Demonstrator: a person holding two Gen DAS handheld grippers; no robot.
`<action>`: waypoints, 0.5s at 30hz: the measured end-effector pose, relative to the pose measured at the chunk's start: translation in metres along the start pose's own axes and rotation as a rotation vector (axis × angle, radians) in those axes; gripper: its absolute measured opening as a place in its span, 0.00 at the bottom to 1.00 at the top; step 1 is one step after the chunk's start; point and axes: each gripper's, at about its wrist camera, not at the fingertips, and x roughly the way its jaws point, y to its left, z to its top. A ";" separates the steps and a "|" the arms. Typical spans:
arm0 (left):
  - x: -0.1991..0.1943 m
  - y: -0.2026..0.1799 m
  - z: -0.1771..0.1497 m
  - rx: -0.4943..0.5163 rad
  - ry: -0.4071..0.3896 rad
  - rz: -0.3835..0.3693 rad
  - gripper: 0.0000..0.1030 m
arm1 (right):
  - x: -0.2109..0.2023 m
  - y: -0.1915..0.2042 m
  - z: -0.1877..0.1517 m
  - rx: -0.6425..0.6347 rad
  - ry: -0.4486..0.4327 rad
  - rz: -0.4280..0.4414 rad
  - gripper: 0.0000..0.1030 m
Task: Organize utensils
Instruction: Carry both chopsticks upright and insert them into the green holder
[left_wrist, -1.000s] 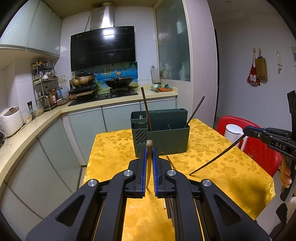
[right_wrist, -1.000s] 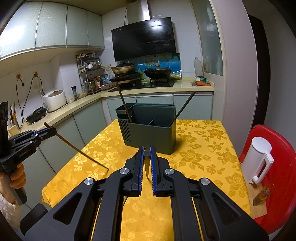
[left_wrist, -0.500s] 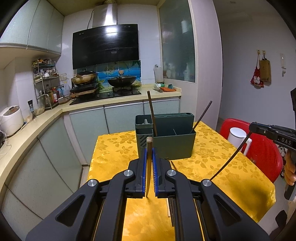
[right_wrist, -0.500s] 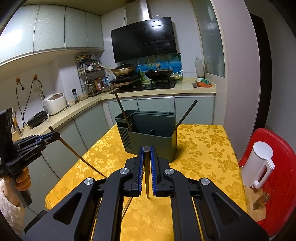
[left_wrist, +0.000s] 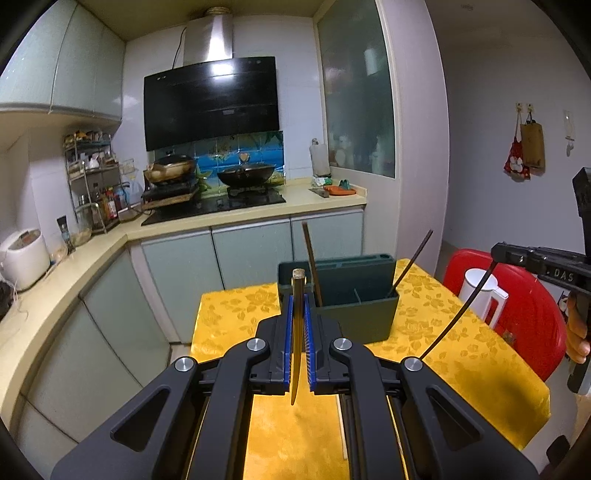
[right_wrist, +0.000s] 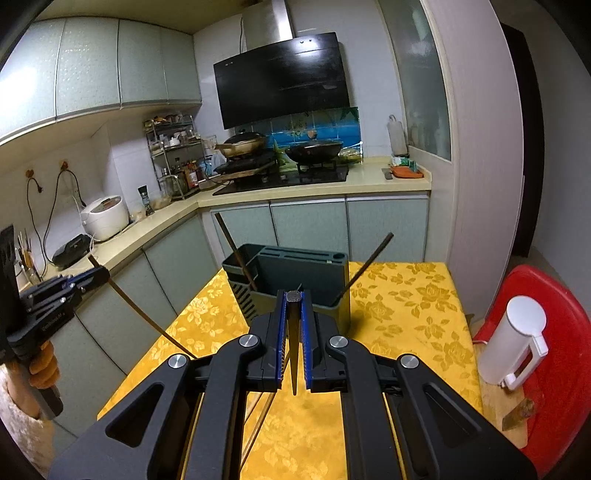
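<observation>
chopsticks, four counted: one clamped in my left tool (left_wrist: 298, 306), one clamped in my right tool (right_wrist: 293, 314), and two leaning in the dark green holder (left_wrist: 354, 295). the brown chopstick (left_wrist: 297, 332) sits between the blue pads of my left tool, tip hanging down over the yellow tablecloth (left_wrist: 236, 314). the dark chopstick (right_wrist: 294, 343) is pinched likewise in my right tool. the holder stands near the table's far edge, with open cloth on both sides of it and bare cloth between it and my tools. one leaning chopstick (left_wrist: 311, 262) rests at the holder's left end, the other (left_wrist: 412, 262) at its right corner; their lower ends are hidden inside. the inner dividers are hard to count. a white jug (right_wrist: 513, 343) stands on a red chair (right_wrist: 554, 314) off the table's right edge. more sticks on the cloth under my tools are largely covered.
</observation>
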 end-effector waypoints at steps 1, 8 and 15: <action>0.001 -0.001 0.006 0.004 -0.003 -0.003 0.05 | 0.001 0.001 0.004 -0.003 -0.004 -0.001 0.08; 0.010 -0.012 0.057 0.009 -0.044 -0.039 0.05 | 0.005 0.002 0.049 -0.011 -0.056 -0.026 0.08; 0.030 -0.025 0.106 -0.010 -0.111 -0.069 0.05 | 0.024 -0.005 0.086 -0.018 -0.102 -0.075 0.08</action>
